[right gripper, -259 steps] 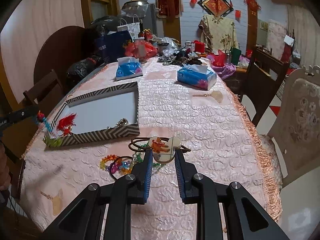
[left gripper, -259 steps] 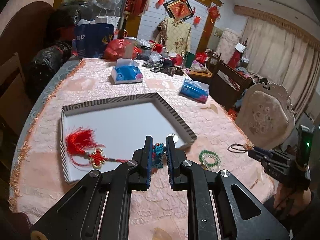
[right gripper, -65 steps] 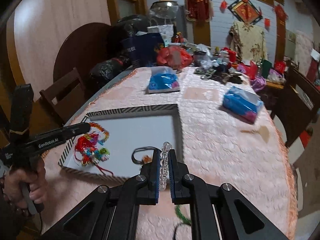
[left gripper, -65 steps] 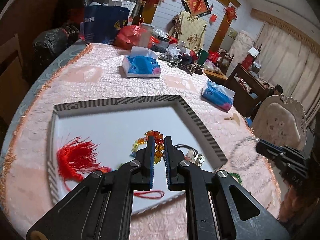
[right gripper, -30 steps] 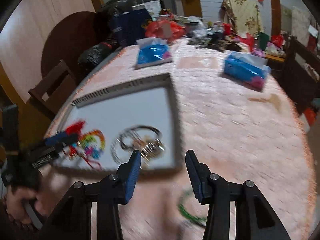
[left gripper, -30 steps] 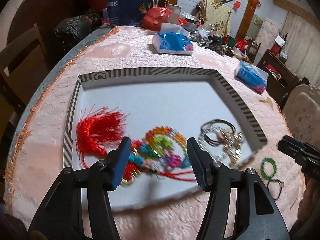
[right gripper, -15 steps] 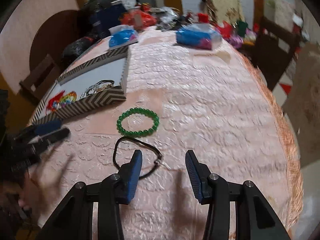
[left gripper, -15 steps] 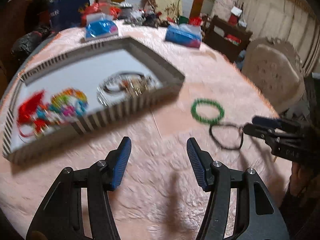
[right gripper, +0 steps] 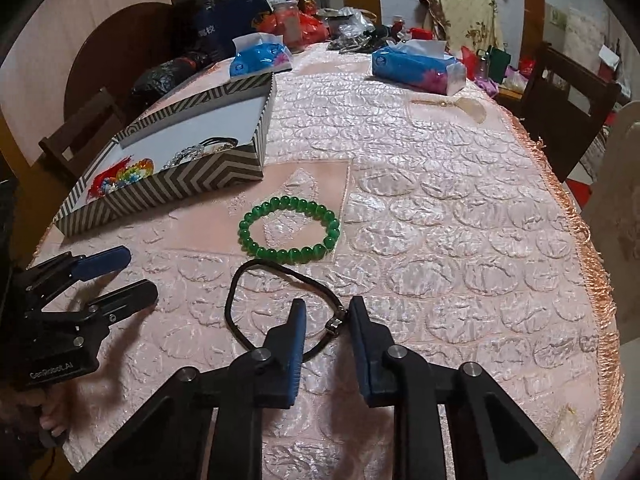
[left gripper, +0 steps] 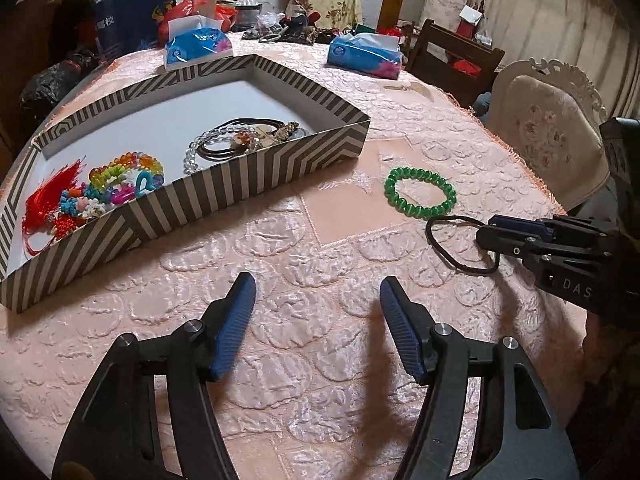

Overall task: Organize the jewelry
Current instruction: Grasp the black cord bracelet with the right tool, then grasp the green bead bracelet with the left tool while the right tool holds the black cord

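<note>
On the tablecloth (right gripper: 440, 208), the right gripper (right gripper: 327, 322) straddles the cord's (right gripper: 240, 320) clasp, jaws spread; the left gripper (left gripper: 318, 304) gapes wide, empty, near the box (left gripper: 256, 176).

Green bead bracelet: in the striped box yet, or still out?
Out. The green bead bracelet lies flat on the pink tablecloth, apart from the striped box, beside the black cord bracelet. Neither gripper touches it.

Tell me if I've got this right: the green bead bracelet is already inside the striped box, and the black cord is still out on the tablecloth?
Not quite. The green bead bracelet lies on the tablecloth, outside the striped box, as the right wrist view shows. The black cord is indeed out on the cloth.
</note>
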### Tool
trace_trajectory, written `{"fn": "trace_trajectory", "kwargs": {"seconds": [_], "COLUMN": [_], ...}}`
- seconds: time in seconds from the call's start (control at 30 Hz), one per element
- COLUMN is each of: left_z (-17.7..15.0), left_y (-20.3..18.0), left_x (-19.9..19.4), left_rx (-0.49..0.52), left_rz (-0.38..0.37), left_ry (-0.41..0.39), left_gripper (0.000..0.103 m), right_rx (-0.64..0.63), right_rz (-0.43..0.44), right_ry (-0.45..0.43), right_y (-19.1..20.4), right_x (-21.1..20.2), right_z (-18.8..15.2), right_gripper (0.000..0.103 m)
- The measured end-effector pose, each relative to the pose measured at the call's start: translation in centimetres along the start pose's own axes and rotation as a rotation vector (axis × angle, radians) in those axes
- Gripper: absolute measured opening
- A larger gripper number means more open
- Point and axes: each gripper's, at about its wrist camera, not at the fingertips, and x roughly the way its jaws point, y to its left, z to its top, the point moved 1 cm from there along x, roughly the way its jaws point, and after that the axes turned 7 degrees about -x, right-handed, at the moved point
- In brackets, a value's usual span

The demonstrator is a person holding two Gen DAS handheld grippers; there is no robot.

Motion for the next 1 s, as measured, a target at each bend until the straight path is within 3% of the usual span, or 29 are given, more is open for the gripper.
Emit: {"fn": "trace_trajectory", "kwargs": {"seconds": [0.2,0.33,0.43,0.63,0.77,0.93,1.0], "left_z": [0.1,0.6,2.0,6.1,6.9,6.0,5.6], "left_y": [-0.4,-1.0,-2.3,-6.2,-8.2,-7.8,-7.8], "left_x": [0.4,0.8,1.3,3.4,6.3,6.6,6.0], "left_rx": [0.024,0.049,0.061,0.047,0.091,0.092,0.116], "left_rz": [0.015,0.042,0.010,-0.018,0.062,0.082,0.058], "left_ry": [0.007,0.011,0.011,0.001,0.051,0.037,0.036], "left_gripper": [0.070,0.070,0.070,0.069,0.048,0.044,0.008], "right_rx": [0.007,0.096,0.198,0.239,0.256,0.269,0.275], "right_rz": [-0.032,-0.097,-0.151,-0.131,-0.108,-0.091,-0.084], "right_ry": [0.002,-0.005,-0.013,0.013,0.003,-0.001,-0.004], "right_y": [-0.2,-1.5,-3.2,-4.1,-4.5,-4.7,-4.7], "right_x": [0.0,-1.3,-2.1,-1.4,-1.6,-1.5,-1.6], "right_z": [-0.1,-0.6,-1.0,-1.4,-1.5,-1.5,-1.5], "right_gripper": [0.005,0.005,0.005,0.005,0.005,0.005,0.005]}}
